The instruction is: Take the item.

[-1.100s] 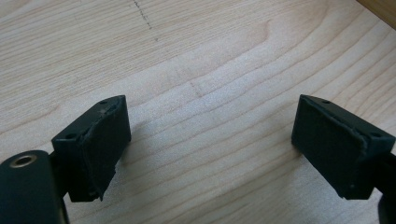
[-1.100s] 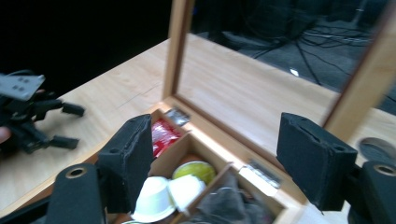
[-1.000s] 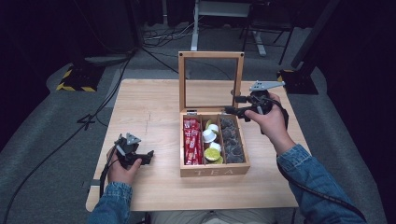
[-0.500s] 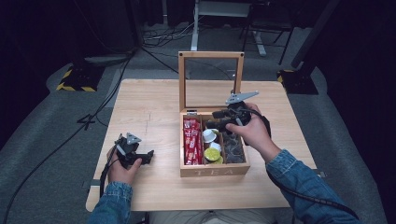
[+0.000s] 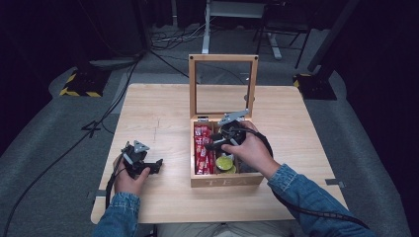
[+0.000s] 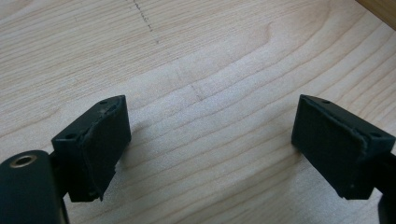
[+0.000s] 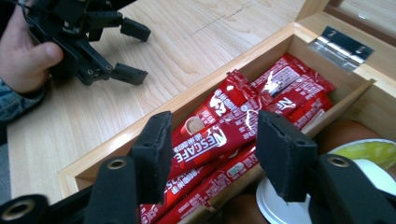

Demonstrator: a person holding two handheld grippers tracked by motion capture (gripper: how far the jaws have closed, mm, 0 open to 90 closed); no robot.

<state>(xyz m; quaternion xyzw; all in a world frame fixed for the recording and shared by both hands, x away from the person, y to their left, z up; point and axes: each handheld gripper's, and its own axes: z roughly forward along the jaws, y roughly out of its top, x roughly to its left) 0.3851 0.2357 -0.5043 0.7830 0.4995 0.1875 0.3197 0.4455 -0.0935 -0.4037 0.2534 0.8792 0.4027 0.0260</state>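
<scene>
Now, from the high view, your right hand-held gripper (image 5: 216,144) hangs over the left compartment of the open wooden tea box (image 5: 225,180), whose glass lid (image 5: 223,84) stands upright at the back. Your left hand-held gripper (image 5: 154,165) rests on the counter (image 5: 153,113), well apart from the box on its left side. The left compartment holds red coffee sachets (image 5: 202,154); the middle one holds a green-topped capsule (image 5: 226,163), and your hand hides most of the rest.

Next, the left gripper view: that hand-held gripper's jaws stand wide apart with nothing but bare counter between them.

Finally, the right gripper view: your jaws have just been closing and now stand about half open, with no pad pressing on anything. Beneath and between them lies the top red sachet (image 7: 219,135), slanting across the pile in its compartment. Beside it, past the divider, sit white-lidded and green-lidded capsules (image 7: 369,154).

You seem to be at the reaching step, set to pick a sachet. The next move likely calls for lowering until the pads straddle that top sachet alone, then pinching across its narrow width.
</scene>
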